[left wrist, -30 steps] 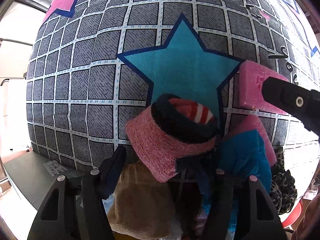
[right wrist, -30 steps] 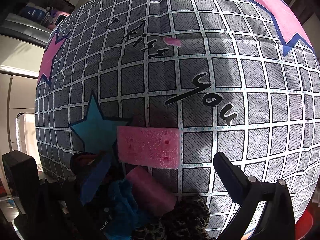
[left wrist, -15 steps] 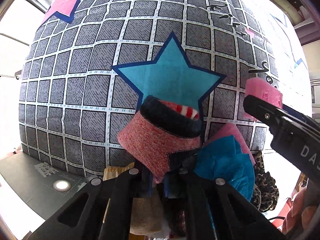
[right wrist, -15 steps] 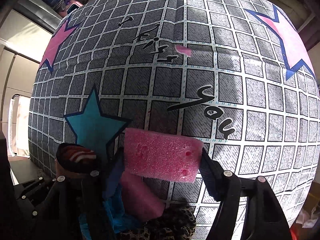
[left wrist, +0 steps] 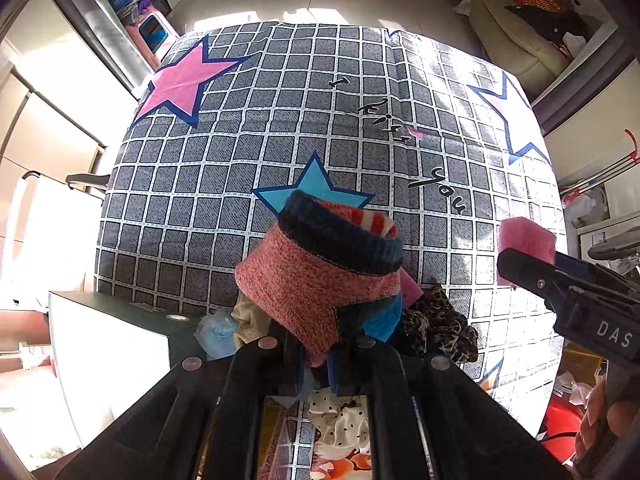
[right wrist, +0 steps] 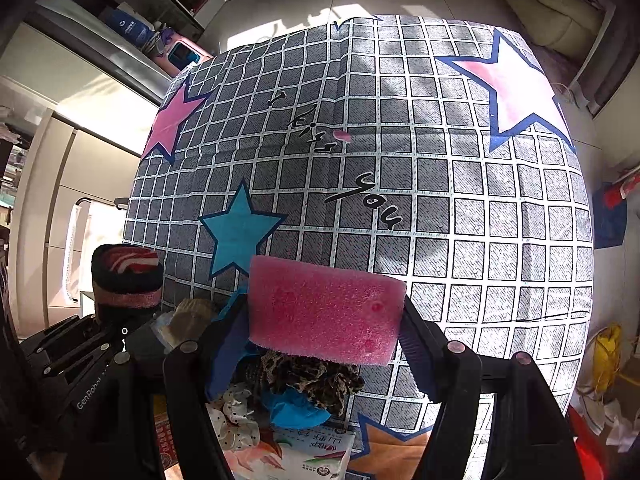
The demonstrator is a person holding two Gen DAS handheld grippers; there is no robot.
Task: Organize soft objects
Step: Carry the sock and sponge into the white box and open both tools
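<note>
My left gripper (left wrist: 316,360) is shut on a rolled pink-and-navy knit sock (left wrist: 320,268) with a red-striped inside, held up above the bed. It also shows at the left of the right wrist view (right wrist: 126,276). My right gripper (right wrist: 324,320) is shut on a pink foam sponge block (right wrist: 324,312), also lifted; the block shows at the right of the left wrist view (left wrist: 526,242). Below lies a pile of soft things: a leopard-print cloth (right wrist: 308,372), a blue cloth (right wrist: 296,408), a beige knit piece (left wrist: 248,320) and a polka-dot scrunchie (left wrist: 340,424).
The bed is covered by a grey checked sheet (left wrist: 240,160) with pink and blue stars. A dark box (left wrist: 116,344) stands at the bed's near left corner. A small pink scrap (right wrist: 342,136) lies mid-bed. Cabinets stand left, a sofa (left wrist: 516,12) far right.
Both grippers closed and rose: the left took hold of the knit sock, the right took the pink sponge, and both lifted well above the pile.
</note>
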